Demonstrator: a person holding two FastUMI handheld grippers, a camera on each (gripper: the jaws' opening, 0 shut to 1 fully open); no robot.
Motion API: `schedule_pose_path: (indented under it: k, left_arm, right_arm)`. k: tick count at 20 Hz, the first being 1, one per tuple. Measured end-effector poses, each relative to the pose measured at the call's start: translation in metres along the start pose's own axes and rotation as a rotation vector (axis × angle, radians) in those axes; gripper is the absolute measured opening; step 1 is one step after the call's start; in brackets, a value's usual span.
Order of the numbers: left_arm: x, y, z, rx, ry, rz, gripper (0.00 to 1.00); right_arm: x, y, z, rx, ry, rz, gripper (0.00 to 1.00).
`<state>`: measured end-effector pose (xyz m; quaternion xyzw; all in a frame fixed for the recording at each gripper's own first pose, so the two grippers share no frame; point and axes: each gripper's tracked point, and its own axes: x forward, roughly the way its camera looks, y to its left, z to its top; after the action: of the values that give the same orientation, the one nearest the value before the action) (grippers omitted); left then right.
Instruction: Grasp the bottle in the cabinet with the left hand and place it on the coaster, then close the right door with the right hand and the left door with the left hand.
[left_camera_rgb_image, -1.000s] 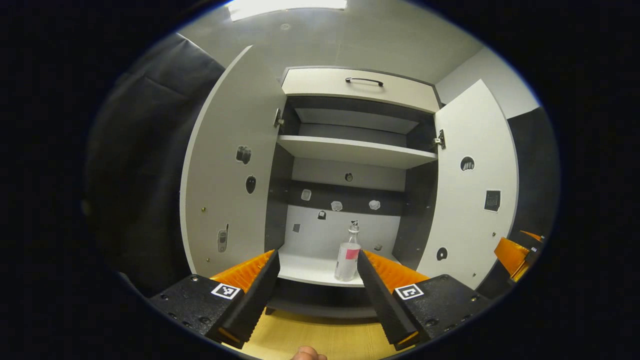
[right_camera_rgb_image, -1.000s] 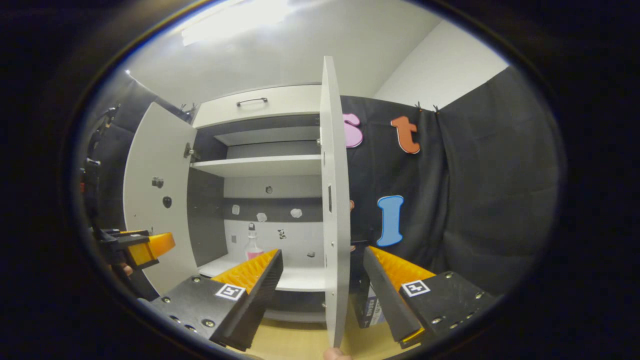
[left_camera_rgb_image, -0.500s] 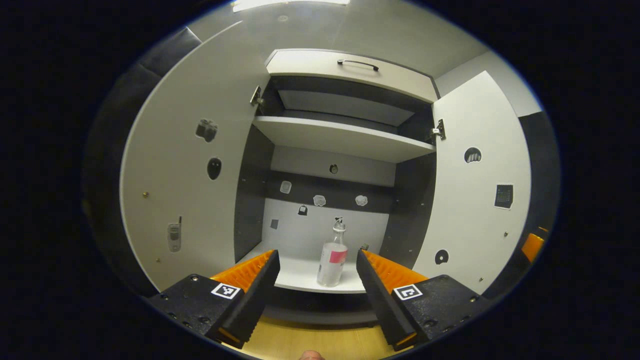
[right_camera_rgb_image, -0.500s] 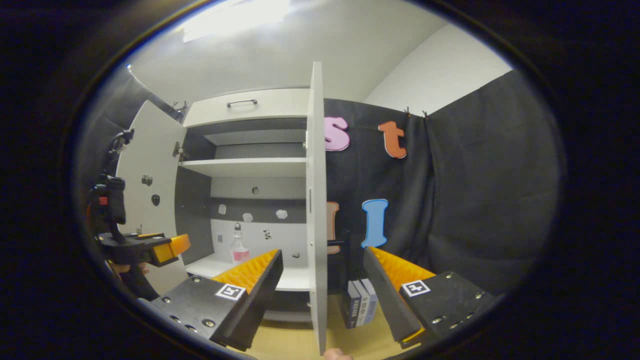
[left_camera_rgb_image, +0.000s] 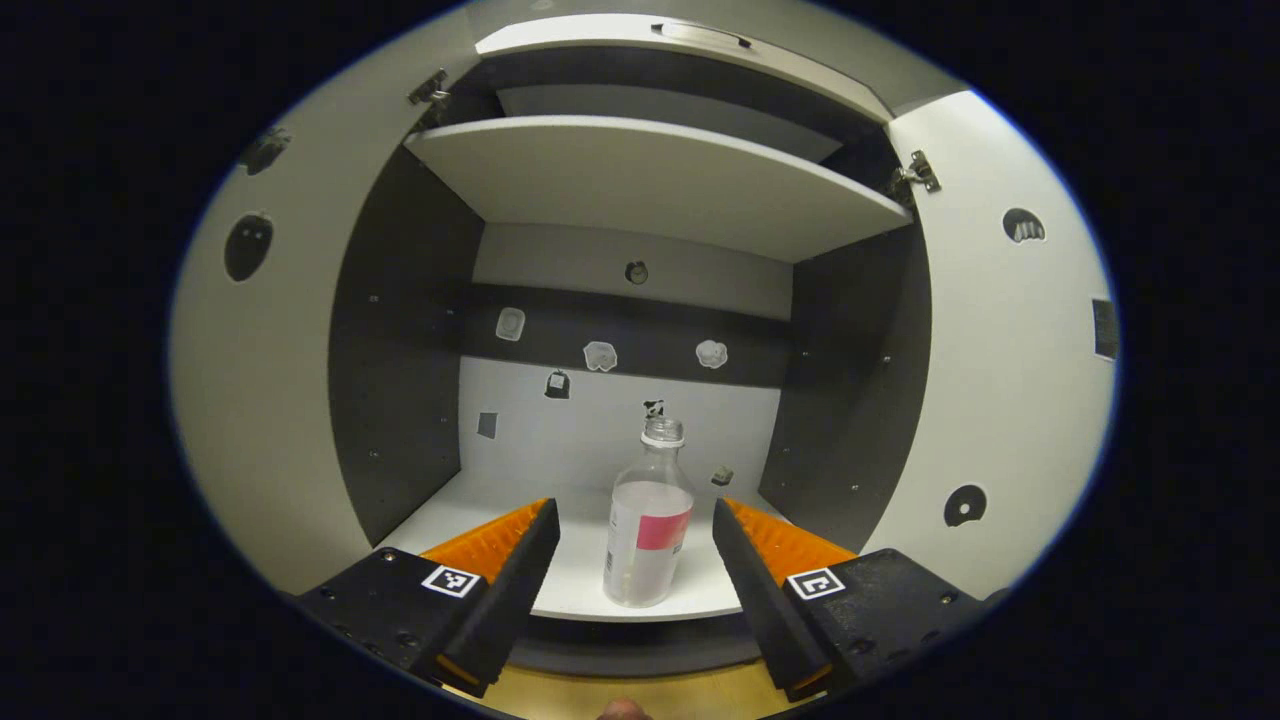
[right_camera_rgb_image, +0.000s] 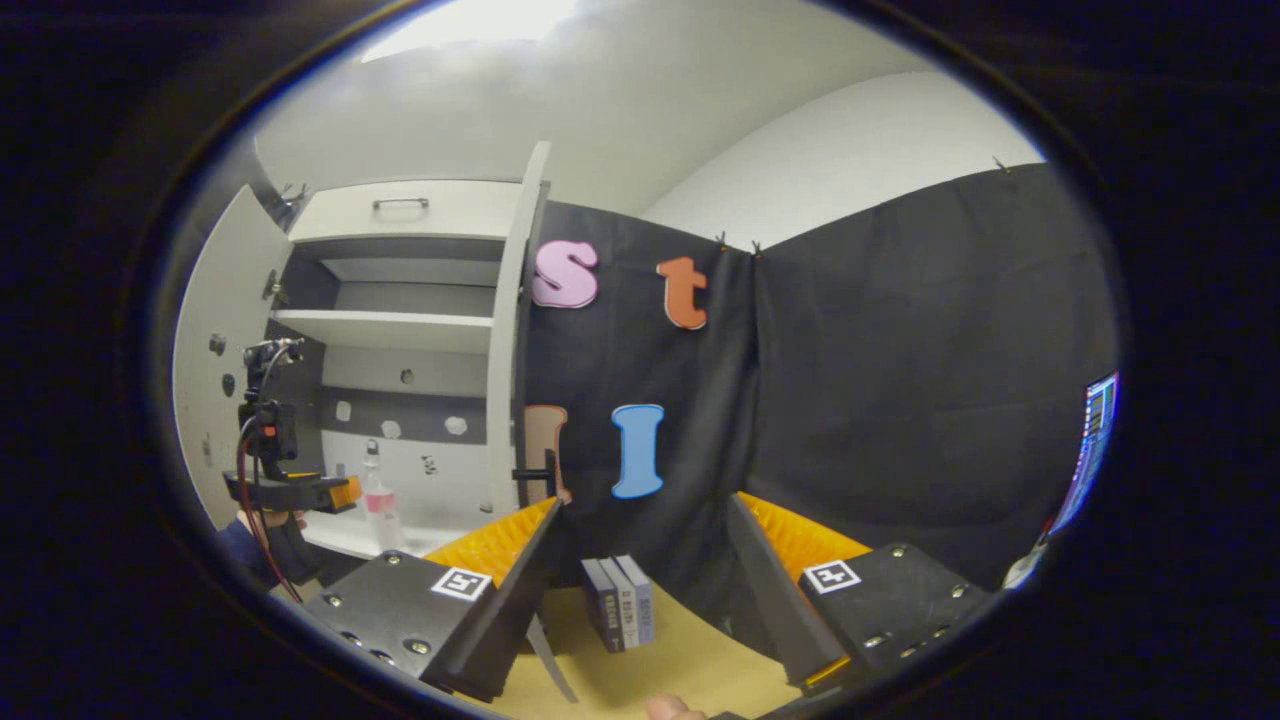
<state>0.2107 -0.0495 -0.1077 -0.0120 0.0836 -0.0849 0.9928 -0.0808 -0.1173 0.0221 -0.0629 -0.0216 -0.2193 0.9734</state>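
Jaws on the left gripper (left_camera_rgb_image: 630, 560) are spread wide with nothing between them yet, pointed straight into the open white cabinet with dark grey side walls (left_camera_rgb_image: 400, 340). Sitting upright near the front edge of the cabinet's bottom shelf (left_camera_rgb_image: 570, 580) is the clear plastic bottle with a pink-and-white label (left_camera_rgb_image: 648, 530), and it lines up right in the gap between the two fingers, though farther in, so nothing is touching it. Small stickers dot the back wall. Both doors hang open: the left door, a flat white panel (left_camera_rgb_image: 270, 380), and the right door, another white panel with little dark stickers (left_camera_rgb_image: 1000, 380).

Over in the right gripper view, the right gripper (right_camera_rgb_image: 640, 580) also has its jaws apart and empty, hovering over the light wooden worktop (right_camera_rgb_image: 690, 660). It faces the black cloth wall, with a few grey upright books (right_camera_rgb_image: 620, 602) standing on the worktop just ahead. Off to the side you can see the left gripper reaching toward the bottle, and the right door edge-on.
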Motion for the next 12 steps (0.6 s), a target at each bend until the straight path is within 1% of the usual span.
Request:
schedule_pose_path:
  k: [2, 4, 7, 9, 10, 11, 12]
  left_arm:
    - [0.023, 0.002, -0.004, 0.016, 0.006, 0.006, 0.95]
    - [0.044, 0.003, -0.013, 0.015, 0.03, 0.006, 0.96]
    - [0.067, 0.003, -0.021, 0.016, 0.054, 0.012, 0.96]
    - [0.078, 0.004, -0.024, 0.029, 0.067, 0.024, 0.96]
    - [0.081, 0.003, -0.024, 0.032, 0.064, 0.019, 0.94]
    - [0.084, 0.002, -0.023, 0.038, 0.06, 0.022, 0.9]
    - [0.084, 0.002, -0.024, 0.042, 0.06, 0.019, 0.79]
  right_arm:
    - [-0.006, -0.012, -0.002, -0.009, 0.006, -0.056, 0.98]
    - [-0.01, -0.018, -0.004, -0.02, 0.018, -0.092, 0.98]
    - [-0.011, -0.021, -0.007, -0.033, 0.033, -0.124, 0.98]
    - [-0.014, -0.021, -0.008, -0.033, 0.039, -0.129, 0.98]
    - [-0.015, -0.022, -0.009, -0.032, 0.043, -0.129, 0.94]
    - [-0.017, -0.021, -0.01, -0.03, 0.046, -0.128, 0.94]
    - [-0.018, -0.021, -0.01, -0.029, 0.047, -0.126, 0.94]
